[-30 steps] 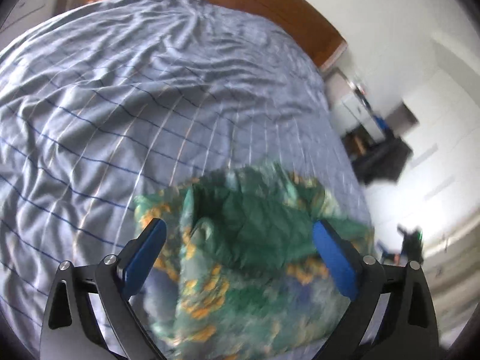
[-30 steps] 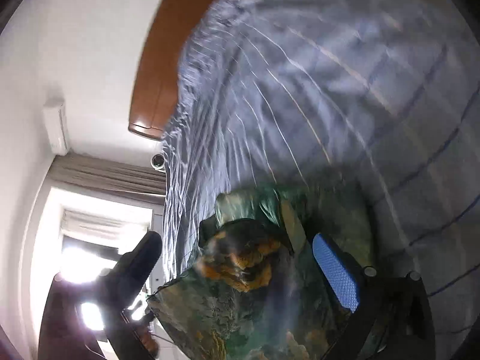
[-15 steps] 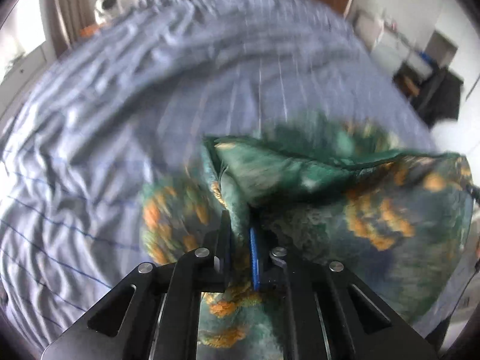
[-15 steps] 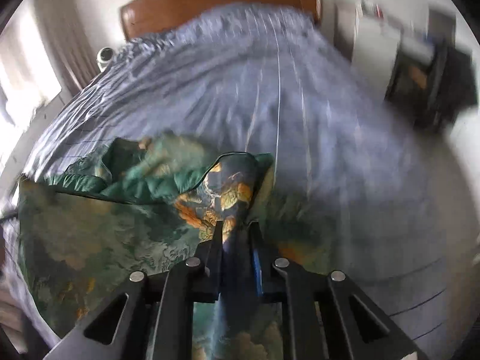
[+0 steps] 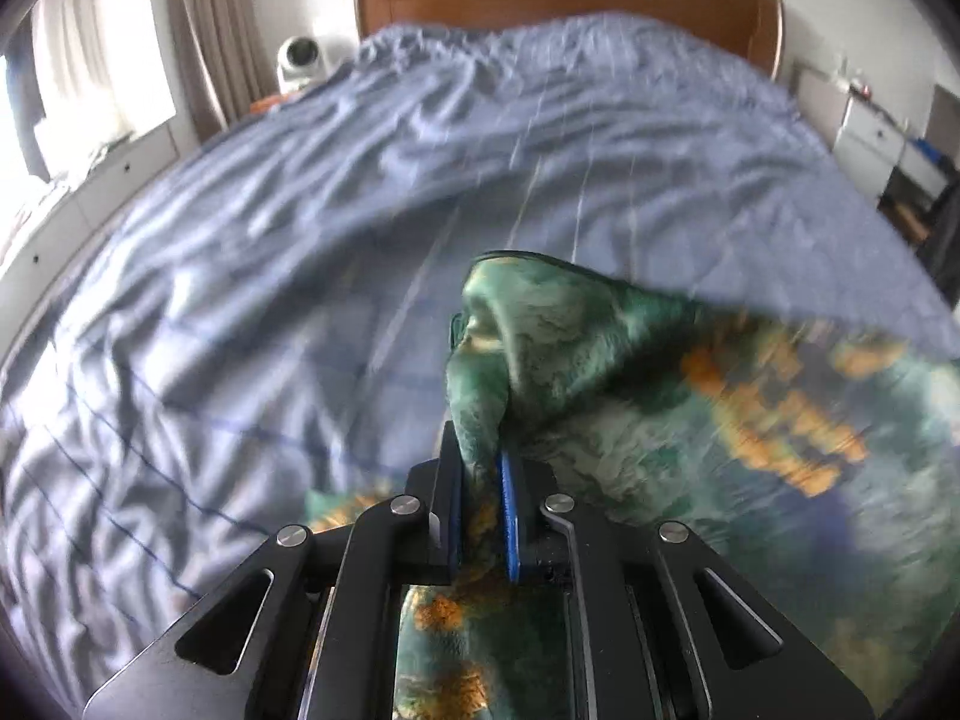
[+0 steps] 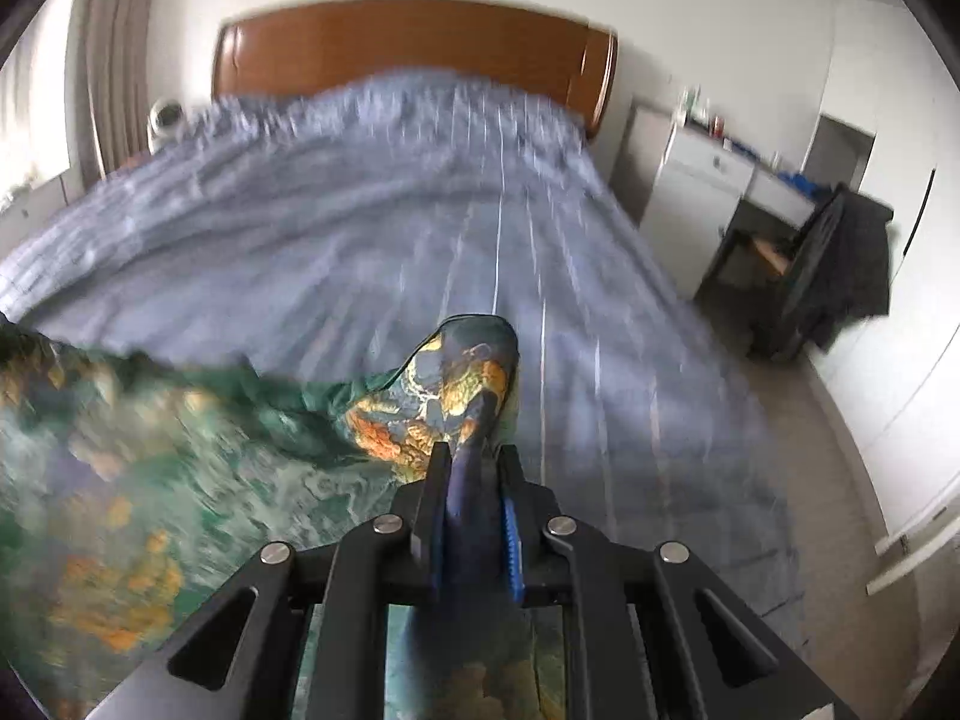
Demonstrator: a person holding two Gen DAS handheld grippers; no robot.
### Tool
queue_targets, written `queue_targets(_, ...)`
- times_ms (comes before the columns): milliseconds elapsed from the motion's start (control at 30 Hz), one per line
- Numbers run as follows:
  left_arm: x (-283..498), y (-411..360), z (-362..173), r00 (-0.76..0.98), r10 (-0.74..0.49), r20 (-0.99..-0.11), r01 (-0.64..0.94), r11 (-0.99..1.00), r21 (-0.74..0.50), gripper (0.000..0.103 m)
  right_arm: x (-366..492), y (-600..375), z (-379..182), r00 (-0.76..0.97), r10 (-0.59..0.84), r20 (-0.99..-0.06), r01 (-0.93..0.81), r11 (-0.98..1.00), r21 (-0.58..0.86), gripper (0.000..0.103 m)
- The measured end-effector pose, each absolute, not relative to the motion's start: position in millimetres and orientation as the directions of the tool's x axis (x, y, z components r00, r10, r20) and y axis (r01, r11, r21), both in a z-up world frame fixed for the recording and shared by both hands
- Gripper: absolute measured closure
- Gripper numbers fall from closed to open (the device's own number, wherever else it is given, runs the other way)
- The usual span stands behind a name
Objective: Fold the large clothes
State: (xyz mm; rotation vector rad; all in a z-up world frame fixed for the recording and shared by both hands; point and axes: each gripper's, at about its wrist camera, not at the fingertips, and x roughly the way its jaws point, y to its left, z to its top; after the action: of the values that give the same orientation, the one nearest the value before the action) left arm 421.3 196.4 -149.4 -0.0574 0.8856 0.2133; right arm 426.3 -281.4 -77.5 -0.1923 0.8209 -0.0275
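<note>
Left gripper [image 5: 480, 474]: jaws closed down to a narrow slit, a bunched corner of the green garment [image 5: 690, 420] pinched between the blue pads.
Right gripper [image 6: 474, 480]: jaws equally near-closed, clamped on another bunch of the same garment [image 6: 180, 468], its orange and blue print showing just above the fingers.
Garment position: held up between the two grippers, over the near end of the bed [image 5: 270, 240]. It spreads to the right in the left wrist view and to the left in the right wrist view, so the cloth spans the gap between them.
Contact with bed: cannot tell whether the lower edge touches the blue striped cover; the hanging part is blurred.
Done so far: both corners gripped, garment lifted and roughly stretched out.
Not done: no fold visible; cloth is rumpled near both grips, not flat.
Left to do (judgement): lay it flat on the cover, smooth it, then fold in stages. Task looks to be at an early stage.
Background: wooden headboard [image 6: 414, 54] at the far end, chair [image 6: 822, 264] with dark cloth beside the bed.
</note>
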Motion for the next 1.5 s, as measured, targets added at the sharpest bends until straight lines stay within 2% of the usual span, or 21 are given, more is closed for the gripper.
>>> queue_targets(133,413.9,191.1,-173.0,0.63,0.158,-0.76,-0.195,0.98,0.042,0.092,431.8,-286.8,-134.5,0.622,-0.067,-0.78,-0.052,0.991,-0.127,0.088)
queue_targets(233,413.6,199.5,-179.9,0.641,0.121,-0.758,-0.197,0.98,-0.009,0.09,431.7,-284.9,-159.6,0.606,-0.06,-0.793,-0.05,0.992,-0.114,0.088)
queue_targets(433,417.3,197.3,-187.3,0.652,0.12,-0.749,-0.196,0.981,-0.014,0.09,433.8,-290.2,-176.2,0.618,-0.017,-0.786,-0.033,0.998,-0.048,0.087)
queue_targets(700,419.8,196.4,-186.3,0.644,0.141,-0.752,-0.198,0.98,0.014,0.088,438.1,-289.9,-179.8,0.618,-0.007,-0.786,-0.029,0.999,-0.033,0.085)
queue_targets(800,418.8,192.7,-181.8,0.634,0.168,-0.755,-0.211,0.977,0.04,0.078,437.9,-290.3,-178.2,0.618,-0.006,-0.786,-0.028,0.999,-0.03,0.085)
queue_targets(833,418.2,193.1,-179.0,0.626,0.181,-0.758,-0.222,0.974,0.049,0.069,438.7,-290.5,-177.4,0.616,-0.005,-0.788,-0.029,0.999,-0.029,0.084)
queue_targets(867,417.3,194.6,-175.1,0.617,0.199,-0.762,-0.24,0.969,0.059,0.054,439.4,-290.9,-176.2,0.614,-0.004,-0.789,-0.029,0.999,-0.028,0.084)
queue_targets(900,416.2,196.2,-171.4,0.608,0.215,-0.764,-0.257,0.964,0.067,0.044,439.5,-291.6,-174.7,0.612,-0.005,-0.791,-0.029,0.999,-0.028,0.083)
queue_targets(933,414.1,199.8,-166.2,0.6,0.229,-0.767,-0.278,0.958,0.069,0.026,439.9,-291.8,-173.0,0.609,-0.007,-0.793,-0.028,0.999,-0.031,0.082)
queue_targets(967,410.0,204.7,-159.3,0.598,0.226,-0.769,-0.292,0.955,0.054,0.015,439.4,-291.8,-170.0,0.606,-0.012,-0.795,-0.028,0.999,-0.037,0.081)
queue_targets(1033,400.0,211.5,-147.8,0.615,0.181,-0.768,-0.285,0.958,-0.002,0.013,436.3,-291.0,-161.6,0.608,-0.031,-0.793,-0.028,0.998,-0.06,0.079)
queue_targets(1067,394.8,213.9,-143.3,0.619,0.164,-0.768,-0.279,0.96,-0.02,0.013,435.0,-291.0,-156.5,0.612,-0.04,-0.79,-0.029,0.997,-0.073,0.072)
queue_targets(1100,386.1,215.0,-136.7,0.621,0.149,-0.77,-0.267,0.963,-0.029,0.013,432.3,-291.1,-149.4,0.62,-0.052,-0.783,-0.028,0.996,-0.089,0.051)
queue_targets(1167,372.0,213.4,-130.1,0.63,0.135,-0.765,-0.243,0.97,-0.029,0.012,423.0,-292.4,-131.3,0.651,-0.052,-0.757,-0.037,0.994,-0.1,0.028)
queue_targets(1333,320.7,207.9,-115.9,0.657,0.1,-0.747,-0.191,0.981,-0.037,0.01,391.3,-288.4,-82.6,0.71,-0.019,-0.704,-0.093,0.988,-0.121,0.027)
queue_targets(1500,275.6,203.8,-115.0,0.673,0.068,-0.736,-0.176,0.982,-0.07,0.009,328.4,-271.0,-53.1,0.674,0.161,-0.721,-0.261,0.965,-0.029,0.027)
